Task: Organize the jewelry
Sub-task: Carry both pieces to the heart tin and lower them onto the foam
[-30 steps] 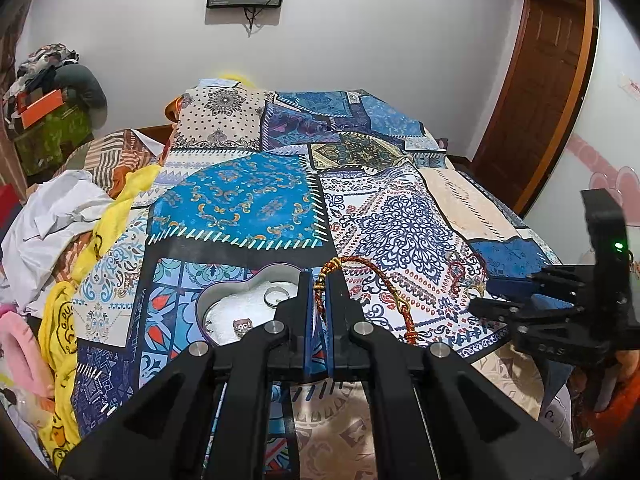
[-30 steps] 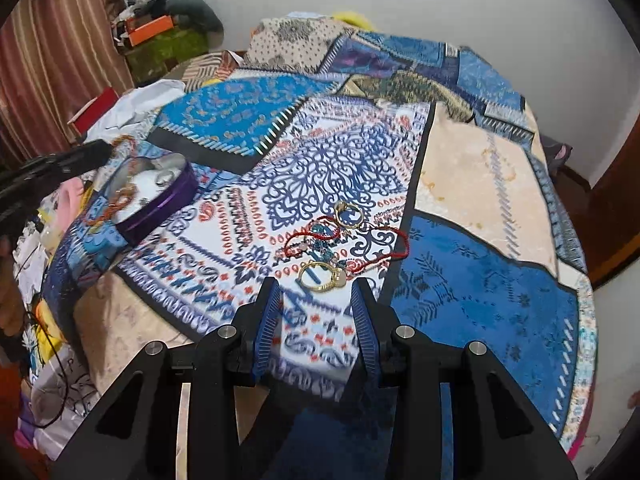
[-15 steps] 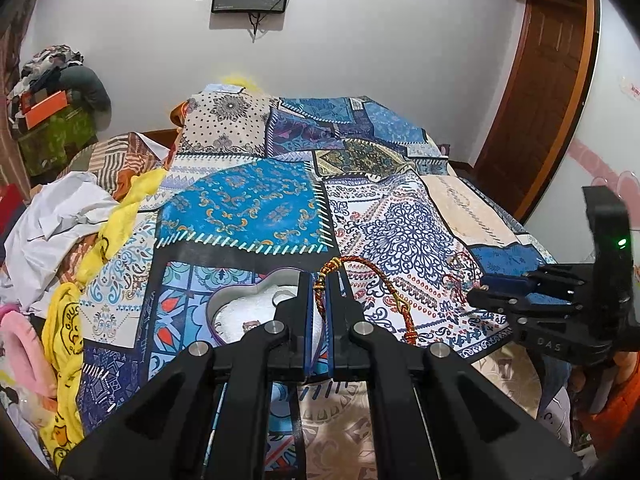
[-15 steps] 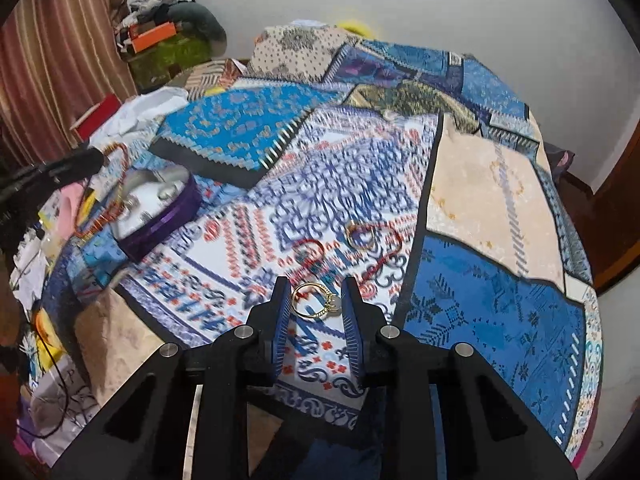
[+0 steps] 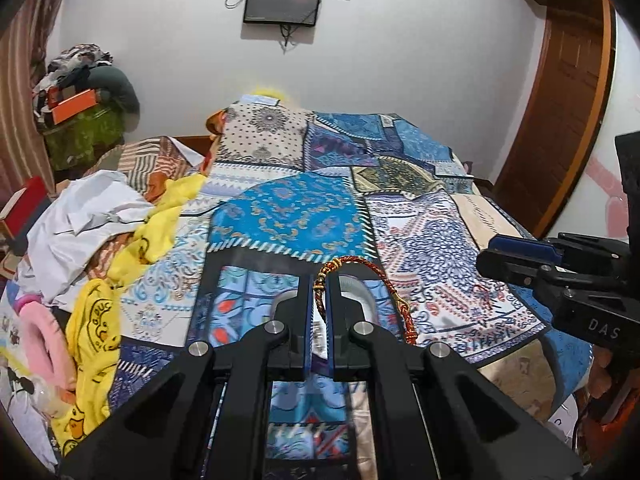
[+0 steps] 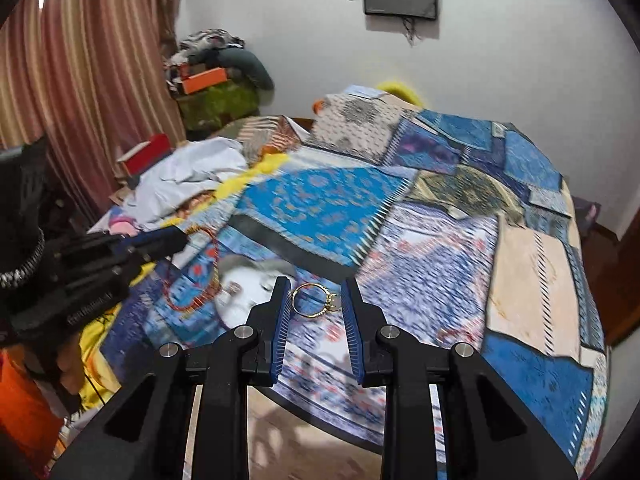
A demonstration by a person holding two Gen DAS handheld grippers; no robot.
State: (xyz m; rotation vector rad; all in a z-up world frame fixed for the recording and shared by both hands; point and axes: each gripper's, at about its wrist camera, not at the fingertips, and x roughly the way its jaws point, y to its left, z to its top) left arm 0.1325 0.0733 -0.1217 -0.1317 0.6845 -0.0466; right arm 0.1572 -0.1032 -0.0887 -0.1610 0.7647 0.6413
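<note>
Both grippers loaded: left gripper (image 5: 319, 300) fingers pinched tight on braided bracelet (image 5: 384, 280); right gripper (image 6: 316, 304) fingers clamp gold ring (image 6: 314, 300).

Shiny gold metal ring (image 6: 316, 300), braided cord bracelet (image 5: 372, 276), printed cloth bedspread (image 5: 288, 216).

1. A bedroom in a home: a bed (image 5: 424, 216) fills most of both views, spread with a patchwork cover in blue, white and beige prints
2. Loose clothes (image 5: 80, 236) lie heaped along one side of the bed, white, yellow and pink among them
3. A dark screen (image 5: 282, 2) hangs on the white wall beyond the bed, cables dangling under it
4. A wooden door (image 5: 560, 112) stands at the right; striped curtains (image 6: 80, 92) hang at the left
5. More clothes and an orange box (image 6: 204, 79) are stacked in the corner
</note>
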